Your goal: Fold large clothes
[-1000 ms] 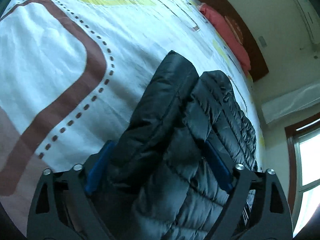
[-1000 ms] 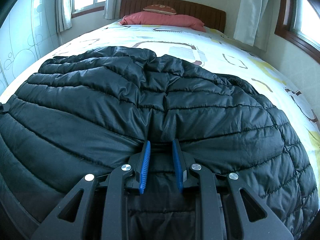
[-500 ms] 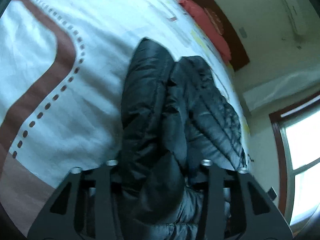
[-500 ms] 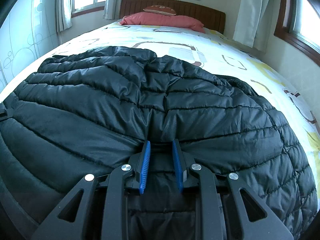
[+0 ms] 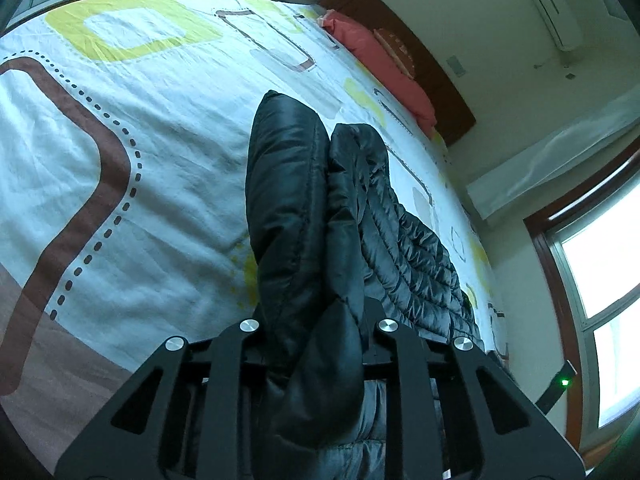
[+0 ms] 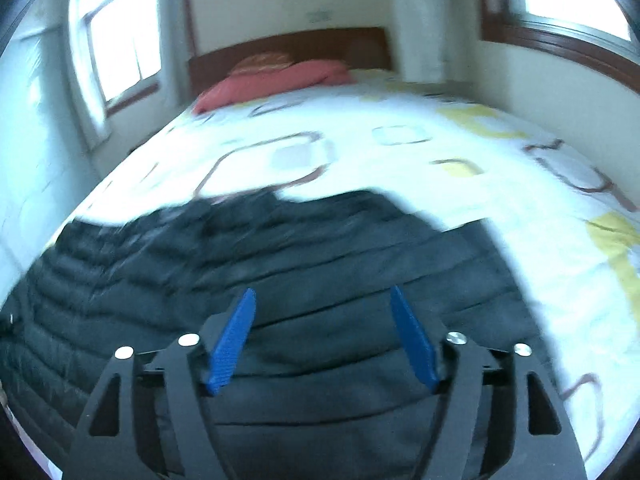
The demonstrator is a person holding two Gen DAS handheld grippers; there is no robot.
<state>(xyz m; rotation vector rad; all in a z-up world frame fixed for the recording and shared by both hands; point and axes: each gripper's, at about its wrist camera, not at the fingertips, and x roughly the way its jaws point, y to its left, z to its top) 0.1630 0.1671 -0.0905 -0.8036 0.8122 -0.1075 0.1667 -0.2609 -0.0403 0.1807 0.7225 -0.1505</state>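
Now left gripper [image 5: 312,320] closing on a bunched fold of the black puffer jacket [image 5: 288,200] where it stood wide a second ago, right gripper [image 6: 322,336] off its earlier pinch, jaws opening over the jacket on the patterned bedspread [image 5: 120,180], no readable writing.

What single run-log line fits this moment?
left hand-held gripper: closing on black puffer jacket | right hand-held gripper: opening, nothing between | bedsheet
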